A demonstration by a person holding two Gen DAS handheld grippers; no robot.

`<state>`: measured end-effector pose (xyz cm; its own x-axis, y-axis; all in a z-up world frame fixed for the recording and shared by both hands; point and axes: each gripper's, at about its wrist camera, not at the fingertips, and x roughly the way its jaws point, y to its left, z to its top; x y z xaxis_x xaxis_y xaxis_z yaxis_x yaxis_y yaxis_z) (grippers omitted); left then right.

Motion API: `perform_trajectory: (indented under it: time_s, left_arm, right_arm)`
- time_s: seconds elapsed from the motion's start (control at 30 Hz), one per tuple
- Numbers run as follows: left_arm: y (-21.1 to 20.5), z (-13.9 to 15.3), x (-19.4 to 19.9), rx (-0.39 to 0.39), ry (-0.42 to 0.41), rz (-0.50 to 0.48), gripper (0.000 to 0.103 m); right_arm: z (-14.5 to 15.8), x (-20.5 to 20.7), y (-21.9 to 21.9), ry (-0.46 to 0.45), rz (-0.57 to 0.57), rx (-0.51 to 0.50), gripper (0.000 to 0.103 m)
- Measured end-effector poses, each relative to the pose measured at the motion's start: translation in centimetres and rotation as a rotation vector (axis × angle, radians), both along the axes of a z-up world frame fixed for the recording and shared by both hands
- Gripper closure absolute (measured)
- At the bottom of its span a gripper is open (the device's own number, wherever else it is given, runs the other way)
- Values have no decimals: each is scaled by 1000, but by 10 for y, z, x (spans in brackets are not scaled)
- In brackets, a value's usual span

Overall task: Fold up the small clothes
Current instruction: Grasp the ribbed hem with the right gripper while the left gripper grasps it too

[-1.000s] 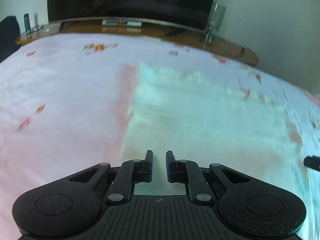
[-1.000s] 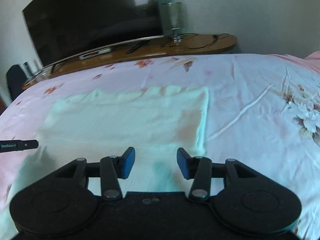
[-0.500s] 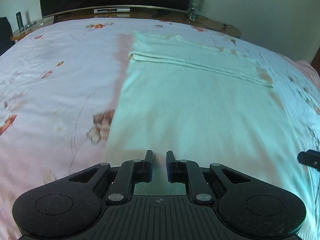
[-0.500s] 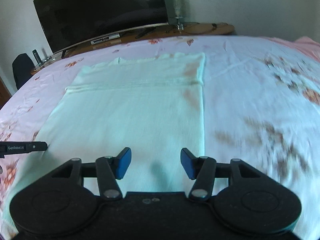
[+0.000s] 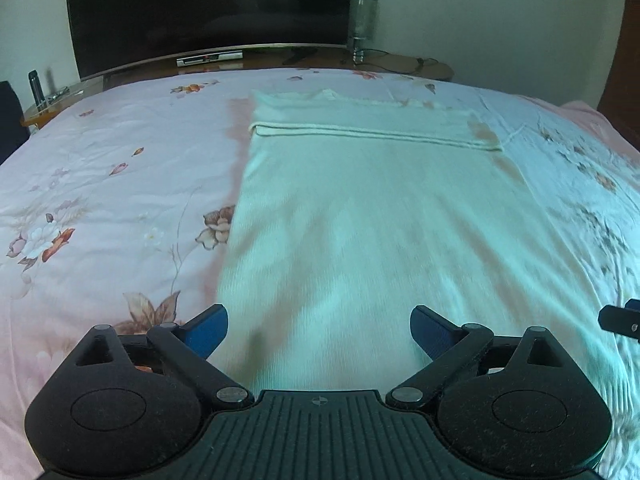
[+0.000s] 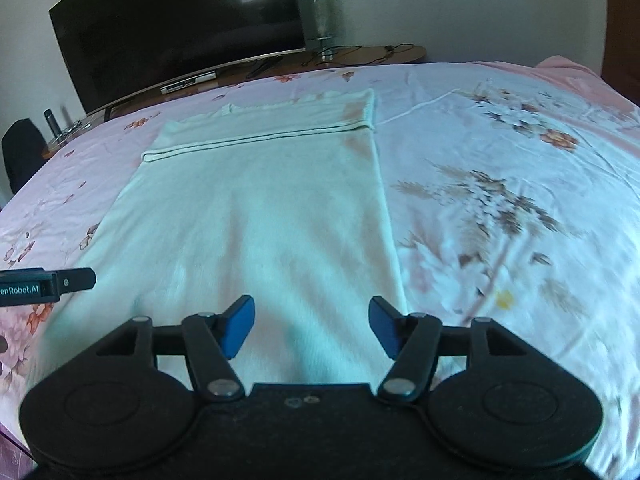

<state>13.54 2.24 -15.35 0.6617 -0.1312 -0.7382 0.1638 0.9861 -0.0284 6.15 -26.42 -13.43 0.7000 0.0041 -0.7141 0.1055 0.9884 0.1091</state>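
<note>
A pale mint-white knit garment (image 5: pixel 360 200) lies flat on the floral bedsheet (image 5: pixel 100 200), long side running away from me, with a folded-over band at its far end (image 5: pixel 372 128). It also shows in the right wrist view (image 6: pixel 256 208). My left gripper (image 5: pixel 319 332) is open wide and empty, over the garment's near left part. My right gripper (image 6: pixel 311 326) is open and empty, over the garment's near right edge. The left gripper's tip shows at the left of the right wrist view (image 6: pixel 48 282); the right gripper's tip shows at the right edge of the left wrist view (image 5: pixel 620 320).
A dark TV (image 5: pixel 208 8) stands on a wooden stand (image 5: pixel 400 66) past the bed's far edge, with a glass vase (image 5: pixel 362 24) beside it. A pink blanket (image 6: pixel 576 76) lies at the far right. A dark chair (image 6: pixel 20 148) is at the far left.
Both grippers pulled back toward the garment's near end, so more of it shows. My left gripper went from nearly shut to wide open. My right gripper opened a little wider.
</note>
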Motion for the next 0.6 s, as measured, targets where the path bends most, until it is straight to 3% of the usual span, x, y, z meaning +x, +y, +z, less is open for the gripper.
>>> perform_trajectory:
  time_s: [0.43, 0.47, 0.5, 0.53, 0.6]
  left_arm:
    - [45, -23, -38, -56, 70, 45, 6]
    - [51, -25, -40, -70, 76, 52, 11]
    - [55, -28, -42, -77, 83, 54, 36]
    - [59, -31, -43, -83, 102, 48, 53]
    - [65, -33, -48, -106, 103, 43, 56]
  right_arm:
    - [-18, -40, -11, 51, -80, -23, 40]
    - [-20, -42, -12, 55, -84, -21, 40]
    - [-22, -44, -12, 61, -89, -19, 40]
    - [-24, -45, -13, 67, -93, -15, 40]
    - [-27, -47, -15, 74, -101, -12, 40]
